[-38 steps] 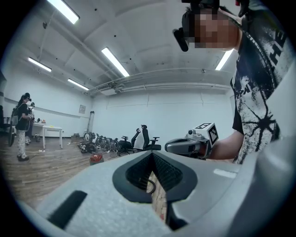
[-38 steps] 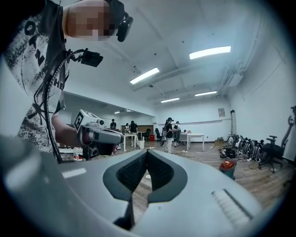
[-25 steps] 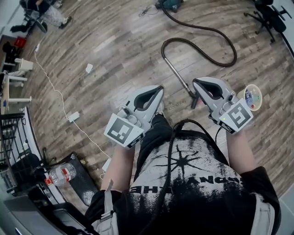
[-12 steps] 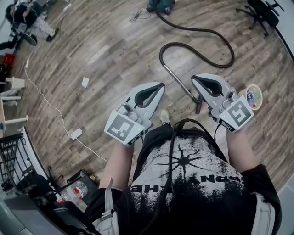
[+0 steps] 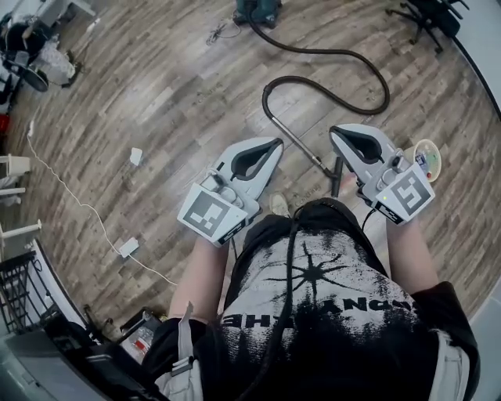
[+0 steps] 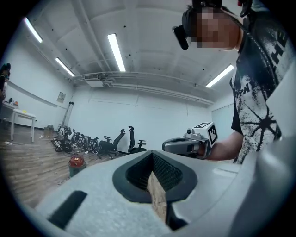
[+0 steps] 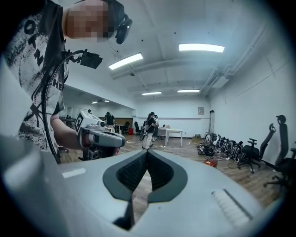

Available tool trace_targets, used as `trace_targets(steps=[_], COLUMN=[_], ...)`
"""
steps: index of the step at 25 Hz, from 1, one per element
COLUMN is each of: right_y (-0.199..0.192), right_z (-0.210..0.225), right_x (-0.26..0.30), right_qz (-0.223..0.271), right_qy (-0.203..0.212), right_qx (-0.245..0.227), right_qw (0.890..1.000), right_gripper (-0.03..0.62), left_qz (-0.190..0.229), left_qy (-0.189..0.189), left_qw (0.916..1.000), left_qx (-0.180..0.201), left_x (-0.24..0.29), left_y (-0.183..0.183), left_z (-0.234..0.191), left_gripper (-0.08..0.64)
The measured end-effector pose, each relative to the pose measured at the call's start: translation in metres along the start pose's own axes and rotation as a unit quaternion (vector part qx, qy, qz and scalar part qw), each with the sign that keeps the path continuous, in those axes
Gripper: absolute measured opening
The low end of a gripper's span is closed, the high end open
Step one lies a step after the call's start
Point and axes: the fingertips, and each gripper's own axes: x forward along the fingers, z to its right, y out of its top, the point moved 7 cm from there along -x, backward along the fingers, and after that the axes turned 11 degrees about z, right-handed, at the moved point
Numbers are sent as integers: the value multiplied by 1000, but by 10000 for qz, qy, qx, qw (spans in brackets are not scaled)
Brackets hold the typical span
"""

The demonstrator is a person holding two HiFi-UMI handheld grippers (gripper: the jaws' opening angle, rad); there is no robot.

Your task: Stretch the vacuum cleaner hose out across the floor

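Jaws clenched tight on both tools, nothing between them; the left gripper (image 5: 274, 144) and right gripper (image 5: 335, 131) sit side by side and apart, each pointing toward 12 o'clock in the head view. Between the 2, on the wood floor (image 5: 156, 102), lies a metal wand (image 5: 297, 143); from its far end the black vacuum cleaner hose (image 5: 291, 77) loops toward 1 o'clock, then curves back to the vacuum cleaner (image 5: 258, 9) at 12 o'clock, touching neither gripper.
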Motion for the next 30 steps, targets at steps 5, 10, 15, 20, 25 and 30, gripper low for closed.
trace_targets(steps=[5, 10, 15, 20, 25, 30], right_y=[-2, 2, 7, 8, -2, -10], right_z=[15, 37, 66, 89, 103, 114], right_x=[3, -8, -30, -55, -72, -77], right_qz=[30, 115, 150, 134, 178, 179], right_qy=[-71, -107, -52, 57, 265, 545], right_qx=[1, 15, -23, 23, 149, 183], right_qw=[10000, 9999, 9999, 9999, 9994, 9982], right_gripper=[5, 5, 5, 5, 5, 5], left_qz=[-72, -123, -179, -324, -399, -522], left_qy=[-115, -145, -83, 3, 255, 491], left_qw=[9999, 9998, 9997, 9993, 9987, 9971], left_qx=[3, 85, 115, 209, 210, 263], left_x=[15, 38, 74, 102, 117, 131], left_y=[-2, 0, -3, 1, -6, -14], left_z=[-9, -6, 1, 17, 34, 42], left_gripper=[0, 0, 0, 0, 0, 0])
